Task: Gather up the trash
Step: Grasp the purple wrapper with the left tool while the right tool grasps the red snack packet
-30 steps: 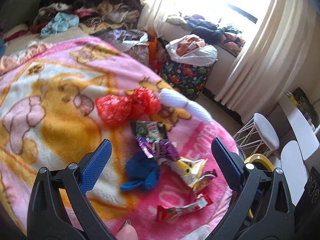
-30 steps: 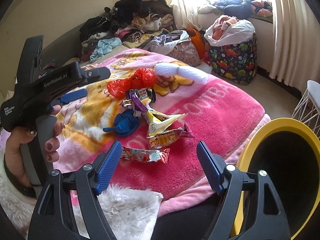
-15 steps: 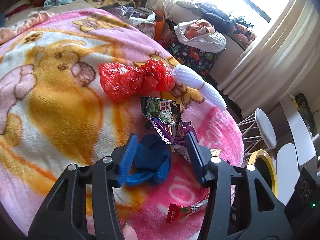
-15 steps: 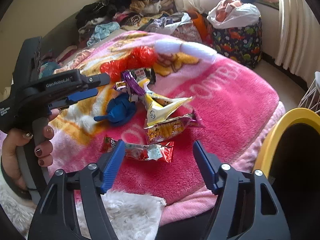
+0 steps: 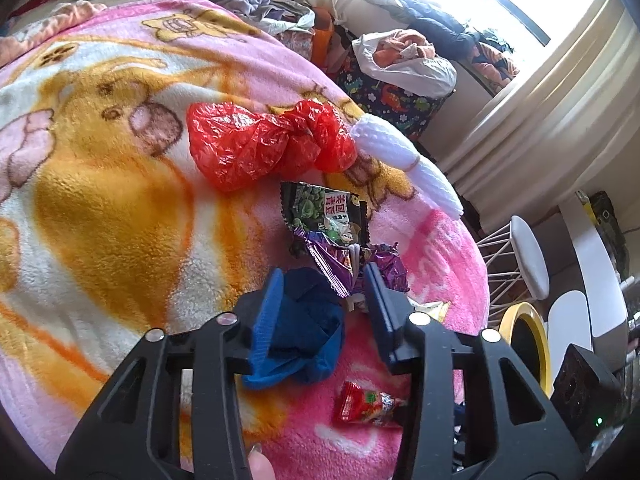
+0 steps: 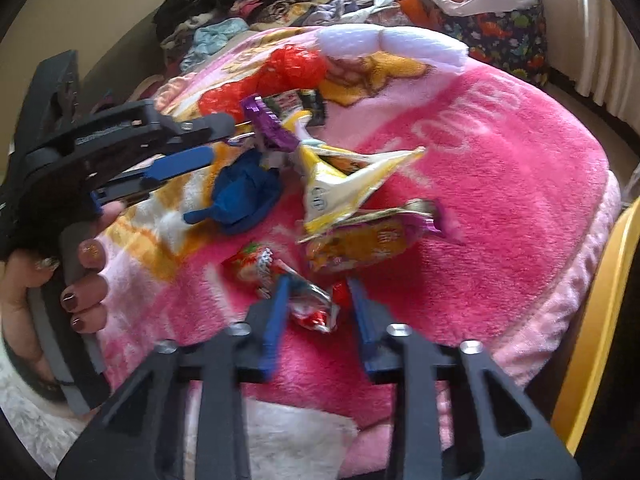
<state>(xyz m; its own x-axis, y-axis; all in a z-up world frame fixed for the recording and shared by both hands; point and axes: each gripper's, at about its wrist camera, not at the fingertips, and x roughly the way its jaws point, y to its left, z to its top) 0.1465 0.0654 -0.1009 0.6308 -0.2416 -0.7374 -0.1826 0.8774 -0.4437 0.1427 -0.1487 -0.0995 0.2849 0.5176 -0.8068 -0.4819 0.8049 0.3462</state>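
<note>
Green pea snack packet (image 5: 326, 216) carries printed characters too small to read, lying on the pink blanket (image 5: 100, 184). Left gripper (image 5: 320, 304) is closing around the crumpled blue bag (image 5: 304, 328), left pad touching it. Right gripper (image 6: 318, 308) is closing with the red candy wrapper (image 6: 308, 308) between its pads.

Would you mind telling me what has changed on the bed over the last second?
Both tongs came down and are closing: the left tongs around the blue wad, the right tongs around the red wrapper. The red bag and other wrappers stayed put.
</note>
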